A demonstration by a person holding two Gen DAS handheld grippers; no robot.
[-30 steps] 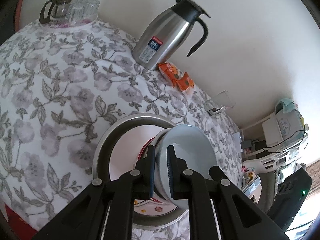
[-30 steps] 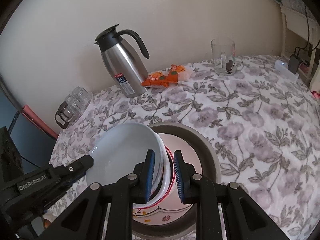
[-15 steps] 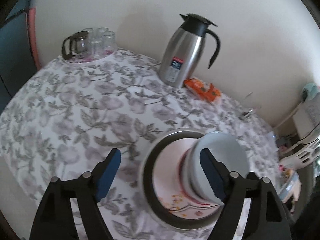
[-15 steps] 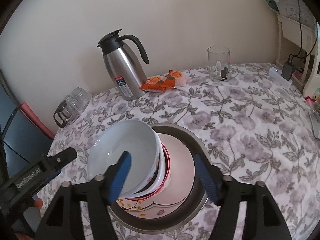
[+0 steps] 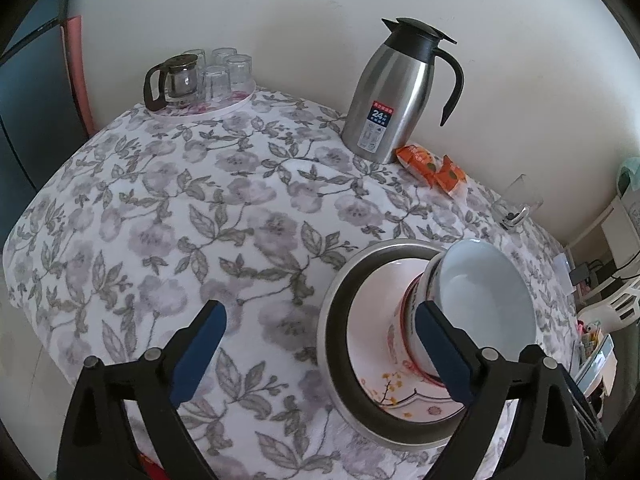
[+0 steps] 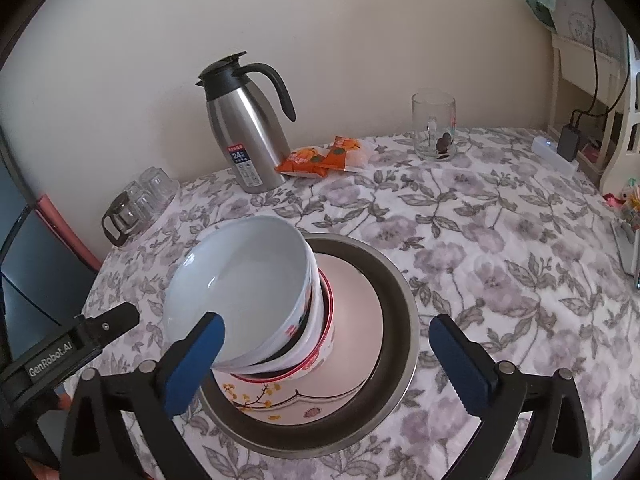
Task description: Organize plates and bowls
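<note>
A stack of white bowls (image 5: 488, 300) (image 6: 240, 280), pale inside, leans on a flowered plate (image 5: 376, 296) (image 6: 352, 292) that lies in a steel basin (image 5: 332, 320) (image 6: 400, 300). My left gripper (image 5: 318, 312) is off to the left of the stack. Its jaws are opening wide over the tablecloth and the basin's left rim, and the pads press on nothing. My right gripper (image 6: 326, 322) hangs in front of the basin with its jaws also opening. The stack's right side shows between its fingers, untouched. A black finger (image 6: 116, 320) of the left gripper shows beside the bowls.
On the floral tablecloth, a steel thermos jug (image 5: 384, 92) (image 6: 248, 136) stands at the back wall beside orange snack packets (image 5: 432, 164) (image 6: 320, 158). A glass mug (image 6: 434, 128) is at the back right. A tray of glasses with a glass teapot (image 5: 200, 80) sits at the back left.
Both grippers were shut on the top bowl's rim and have let go, their jaws swinging wide. The left gripper has drawn back and turned left. The bowl stack stays in the basin.
</note>
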